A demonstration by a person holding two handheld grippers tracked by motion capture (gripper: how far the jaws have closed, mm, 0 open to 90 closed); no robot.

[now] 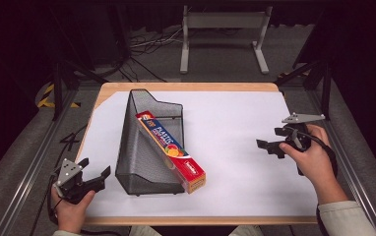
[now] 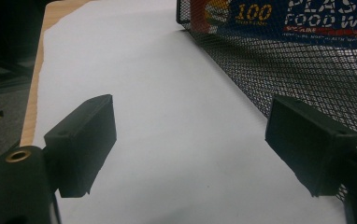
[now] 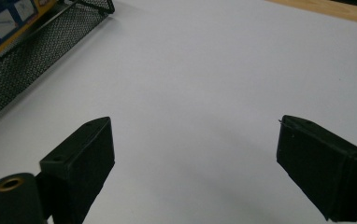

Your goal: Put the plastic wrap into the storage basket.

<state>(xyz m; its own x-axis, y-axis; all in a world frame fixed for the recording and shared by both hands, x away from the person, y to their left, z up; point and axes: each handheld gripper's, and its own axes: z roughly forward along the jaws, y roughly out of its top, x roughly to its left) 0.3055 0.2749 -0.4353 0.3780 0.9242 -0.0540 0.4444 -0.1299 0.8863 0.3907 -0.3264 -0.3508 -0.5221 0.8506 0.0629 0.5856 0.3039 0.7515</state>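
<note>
A black wire-mesh file holder point(image 1: 141, 147) lies on the white sheet point(image 1: 235, 123) left of the middle. A long box of plastic food wrap point(image 1: 171, 150) rests slanted in it, its orange end sticking out at the front right. My left gripper point(image 1: 97, 169) hangs open at the table's front left corner, just left of the holder, whose mesh wall point(image 2: 307, 70) and box label point(image 2: 307, 18) fill the upper right of the left gripper view. My right gripper point(image 1: 269, 140) is open at the right side, over bare sheet, with nothing between its jaws point(image 3: 195, 158). The mesh holder point(image 3: 22, 60) sits at the far left there.
The wooden table edge point(image 1: 186, 87) borders the sheet at the back. Metal frame rails point(image 1: 28, 167) run along both sides. A white stand point(image 1: 223, 34) and cables lie on the floor beyond the table.
</note>
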